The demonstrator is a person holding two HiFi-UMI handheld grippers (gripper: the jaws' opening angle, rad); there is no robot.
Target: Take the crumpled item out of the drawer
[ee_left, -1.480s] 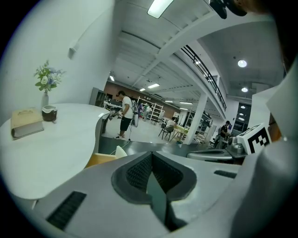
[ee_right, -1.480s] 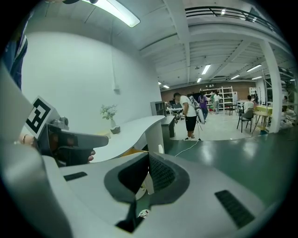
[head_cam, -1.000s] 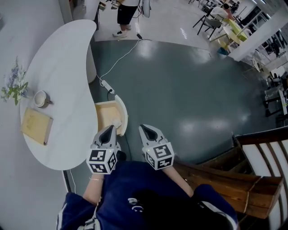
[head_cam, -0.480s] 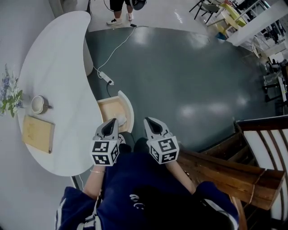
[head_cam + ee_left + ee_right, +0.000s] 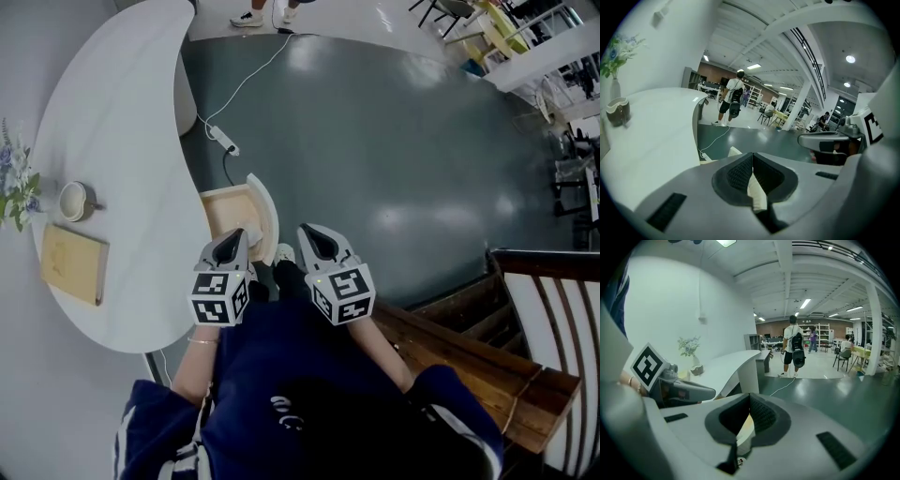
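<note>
An open drawer (image 5: 225, 212) with a pale wooden inside and a curved white front (image 5: 266, 217) sticks out from under the white table (image 5: 122, 141). A small whitish crumpled item (image 5: 250, 232) lies in its near corner, partly hidden. My left gripper (image 5: 232, 238) hovers just over that near end, shut with nothing in it. My right gripper (image 5: 310, 231) hangs beside the drawer front on its right, also shut and empty. The left gripper view shows its jaws (image 5: 752, 155) pressed together with the drawer front (image 5: 734, 151) beyond. The right gripper (image 5: 750, 395) looks closed too.
On the table stand a cup (image 5: 73, 200), a wooden board (image 5: 70, 263) and a flower vase (image 5: 13, 190). A power strip with cable (image 5: 223, 141) lies on the dark floor past the drawer. Wooden steps (image 5: 469, 349) are at my right. A person with a backpack (image 5: 733, 100) stands far off.
Both grippers have moved forward and slightly down, closer to the open drawer. Their jaws have stayed together.
</note>
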